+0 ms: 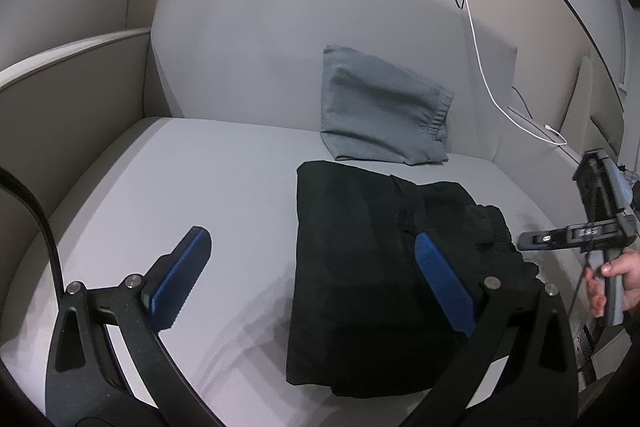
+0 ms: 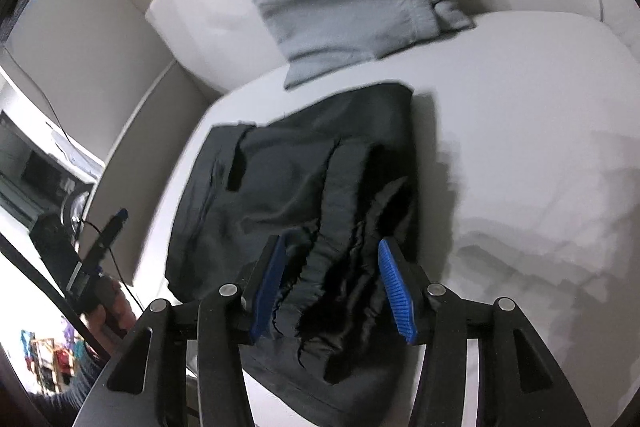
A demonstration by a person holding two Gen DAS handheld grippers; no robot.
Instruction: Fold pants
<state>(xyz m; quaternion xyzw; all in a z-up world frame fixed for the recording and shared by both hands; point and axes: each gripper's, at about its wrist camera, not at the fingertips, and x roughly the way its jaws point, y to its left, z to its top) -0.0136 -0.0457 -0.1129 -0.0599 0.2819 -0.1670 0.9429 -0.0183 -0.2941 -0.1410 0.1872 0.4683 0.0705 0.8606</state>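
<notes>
Black pants (image 1: 360, 267) lie folded into a rough rectangle on the grey sofa seat (image 1: 192, 187). They also fill the middle of the right wrist view (image 2: 280, 187), with the gathered waistband nearest the camera. My left gripper (image 1: 312, 259) is open and empty, held above the seat at the pants' left side. My right gripper (image 2: 332, 267) is open above the waistband, with nothing between its blue pads. It also shows at the right edge of the left wrist view (image 1: 532, 241), held in a hand.
Folded grey pants (image 1: 384, 107) lean against the sofa backrest (image 1: 260, 39) behind the black ones, also in the right wrist view (image 2: 348, 3). A white charging cable (image 1: 480, 67) hangs from a wall socket onto the sofa's right side. The sofa arm (image 1: 60, 67) rises at left.
</notes>
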